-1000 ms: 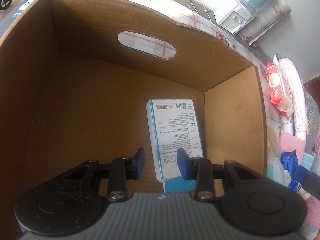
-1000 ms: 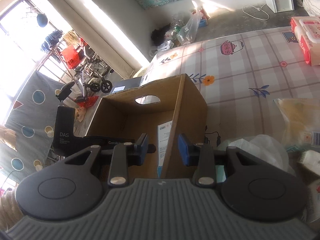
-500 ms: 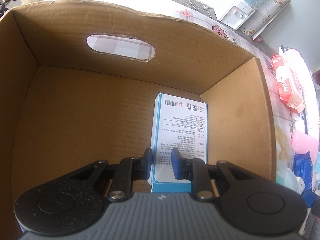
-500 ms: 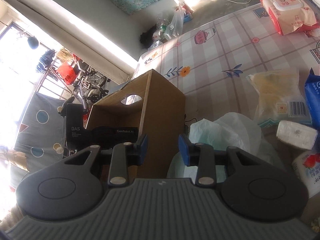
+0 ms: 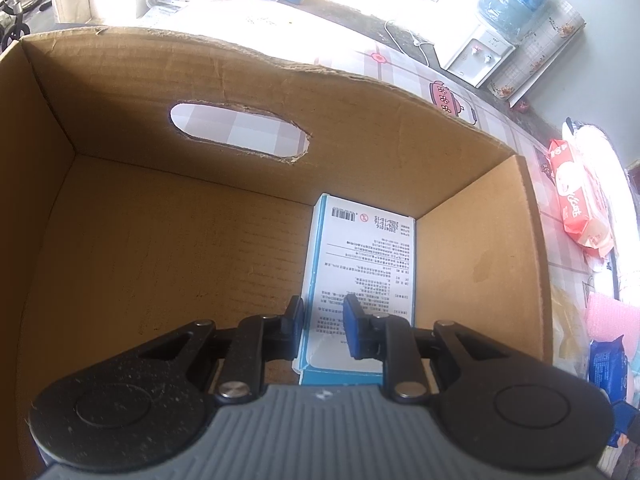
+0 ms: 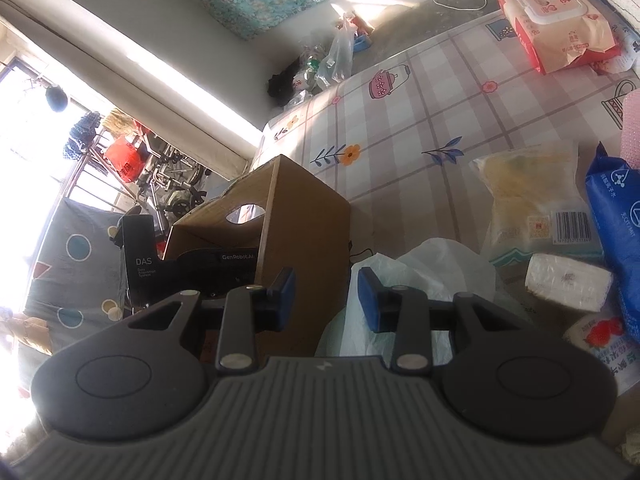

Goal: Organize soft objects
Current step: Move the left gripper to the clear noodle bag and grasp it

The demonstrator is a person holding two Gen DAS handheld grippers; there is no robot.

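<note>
Two grippers are in view. The left gripper [image 5: 324,326] points steeply down into the open cardboard box [image 5: 168,248], its jaws set narrow with nothing clamped between them, above the near end of one white-and-blue pack [image 5: 356,276] that lies flat on the box floor against the right wall; its printed back shows a barcode and small text too fine to read. The right gripper [image 6: 326,298] tilts down outside the box, its jaws a little apart and empty, hovering over one crumpled white plastic bag [image 6: 420,280] just beside the box's side wall. The body of the left gripper, seen from the right wrist camera, carries the words "DAS" and "GenRobot.AI". On the checked tabletop [image 6: 400,128] to the right lie one yellowish bag with a barcode [image 6: 528,200], one blue pack [image 6: 616,224], one small white tissue pack [image 6: 568,280], one pack with a strawberry print [image 6: 600,336], and farther back one red-and-white wipes pack [image 6: 556,16]. The box has one oval handle hole [image 5: 240,128].
</note>
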